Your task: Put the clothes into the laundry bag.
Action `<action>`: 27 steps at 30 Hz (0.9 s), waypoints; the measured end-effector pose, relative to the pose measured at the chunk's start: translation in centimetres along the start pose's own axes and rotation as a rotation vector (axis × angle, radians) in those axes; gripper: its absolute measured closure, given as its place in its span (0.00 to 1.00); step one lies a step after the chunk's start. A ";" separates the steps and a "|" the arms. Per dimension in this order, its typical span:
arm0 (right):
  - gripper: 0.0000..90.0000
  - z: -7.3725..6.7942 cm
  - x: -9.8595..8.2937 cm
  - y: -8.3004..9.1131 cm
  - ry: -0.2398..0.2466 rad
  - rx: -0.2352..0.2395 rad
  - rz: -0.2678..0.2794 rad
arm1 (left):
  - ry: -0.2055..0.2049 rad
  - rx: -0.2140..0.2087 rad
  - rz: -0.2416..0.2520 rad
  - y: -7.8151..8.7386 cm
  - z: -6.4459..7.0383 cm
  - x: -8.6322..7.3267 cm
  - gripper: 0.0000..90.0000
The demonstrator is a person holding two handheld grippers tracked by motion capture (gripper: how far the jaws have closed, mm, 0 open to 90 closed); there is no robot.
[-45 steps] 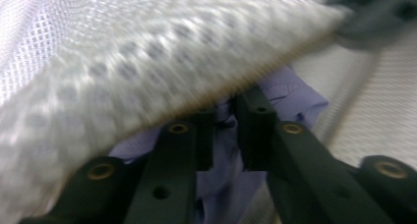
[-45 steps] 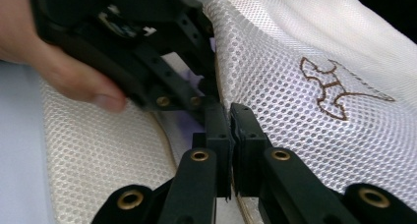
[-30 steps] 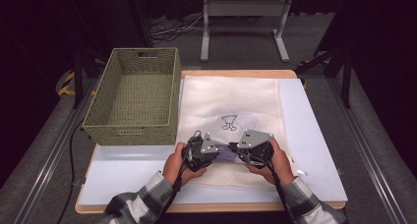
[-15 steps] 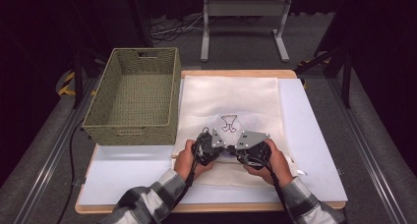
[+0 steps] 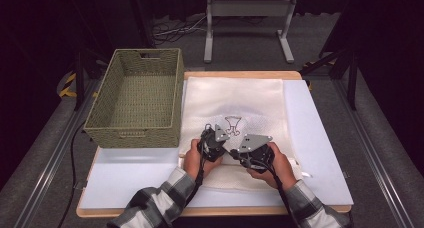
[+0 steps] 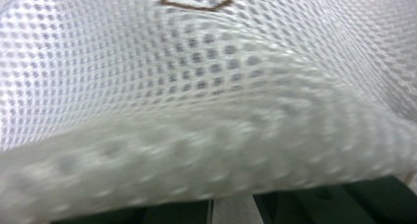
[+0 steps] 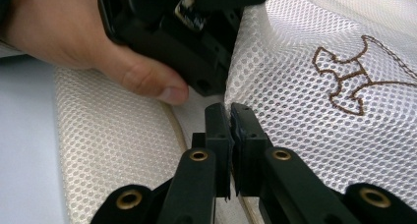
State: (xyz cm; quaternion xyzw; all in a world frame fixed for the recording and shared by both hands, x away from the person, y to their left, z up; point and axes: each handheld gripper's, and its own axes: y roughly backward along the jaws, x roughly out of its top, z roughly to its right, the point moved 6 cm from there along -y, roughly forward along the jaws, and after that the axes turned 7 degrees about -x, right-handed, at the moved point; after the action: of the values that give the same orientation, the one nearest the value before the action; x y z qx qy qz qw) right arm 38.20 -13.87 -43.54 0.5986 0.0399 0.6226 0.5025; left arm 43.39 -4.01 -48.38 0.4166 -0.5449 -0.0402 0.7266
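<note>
**Two grippers pinch mesh bag, lower centre**

Right gripper (image 7: 230, 117) jaws clenched on the white mesh bag (image 7: 305, 91) edge. Left gripper (image 5: 212, 142) sits just beside it, mesh draped over its jaws; grip state cannot be told. Bag lies flat mid-frame on the white table (image 5: 320, 138), brown emblem (image 5: 233, 125) just above the grippers. Wicker basket (image 5: 137, 95) at left.

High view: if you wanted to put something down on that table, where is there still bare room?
Bare board lies in front of the basket, left of the person's sleeves. Another free strip runs down the right edge beside the white mesh cloth. The basket's inside is empty too. The crowded spot is the cloth's near edge, where the left gripper and right gripper meet.
</note>
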 end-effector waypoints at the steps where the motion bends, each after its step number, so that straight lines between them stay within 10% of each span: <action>1: 0.97 0.0 0.0 0.0 0.001 0.001 -0.002 | 0.003 0.001 0.003 0.0 0.0 0.0 1.00; 6: 0.97 0.2 -0.2 0.1 -0.002 0.001 -0.011 | 0.013 -0.029 0.003 0.4 0.3 -0.3 1.00; 16: 0.97 0.7 0.2 0.8 -0.014 -0.026 0.026 | -0.081 -0.074 0.005 4.1 1.0 -0.3 0.82; 20: 0.97 0.7 0.5 1.2 -0.009 -0.033 0.036 | -0.120 -0.067 -0.046 3.8 1.1 -1.2 0.89; 24: 0.97 0.6 0.7 1.4 -0.010 -0.020 0.045 | -0.031 -0.058 -0.085 2.3 0.4 -1.8 1.00; 27: 0.97 0.4 0.7 1.4 -0.006 -0.013 0.049 | -0.040 -0.046 -0.094 1.5 0.4 -1.8 1.00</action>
State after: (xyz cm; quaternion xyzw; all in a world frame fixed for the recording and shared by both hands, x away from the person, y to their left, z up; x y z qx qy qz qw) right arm 37.90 -14.35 -42.05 0.5981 0.0198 0.6330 0.4911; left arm 41.72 -2.38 -48.79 0.4239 -0.5382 -0.0952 0.7223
